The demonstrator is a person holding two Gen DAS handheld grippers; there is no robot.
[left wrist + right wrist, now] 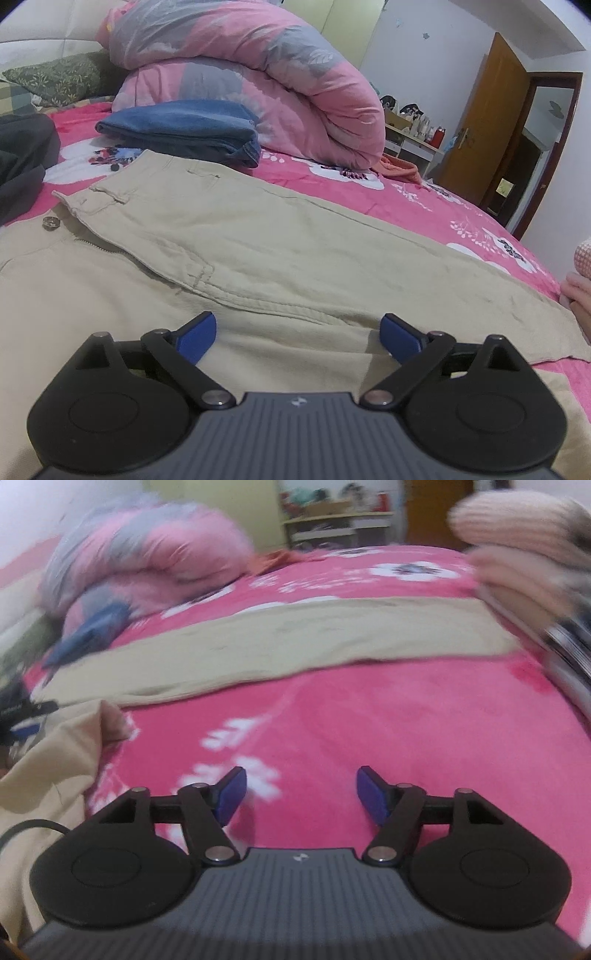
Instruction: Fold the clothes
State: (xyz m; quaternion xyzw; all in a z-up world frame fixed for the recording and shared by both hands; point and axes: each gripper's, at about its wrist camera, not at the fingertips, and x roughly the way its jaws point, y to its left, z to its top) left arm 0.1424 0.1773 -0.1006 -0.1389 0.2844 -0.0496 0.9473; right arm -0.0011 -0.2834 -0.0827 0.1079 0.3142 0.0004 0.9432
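Observation:
Beige trousers (pixel 258 240) lie spread across the pink flowered bedsheet (pixel 424 199), waistband and button to the left, a leg running off to the right. My left gripper (pixel 298 321) hovers just over the trouser cloth, open, with nothing between its blue pads. In the blurred right wrist view the trousers (pixel 295 635) stretch as a beige band across the bed, and more beige cloth bunches at the lower left. My right gripper (pixel 301 775) is open over bare pink sheet (pixel 369 720), short of the trousers, holding nothing.
Folded blue jeans (pixel 184 125) lie behind the trousers, against a rolled pink and grey duvet (pixel 258 74). A dark garment (pixel 22 158) sits at the far left. A hand (pixel 578 291) shows at the right edge. A blurred pale knit sleeve (pixel 517 520) is at the upper right.

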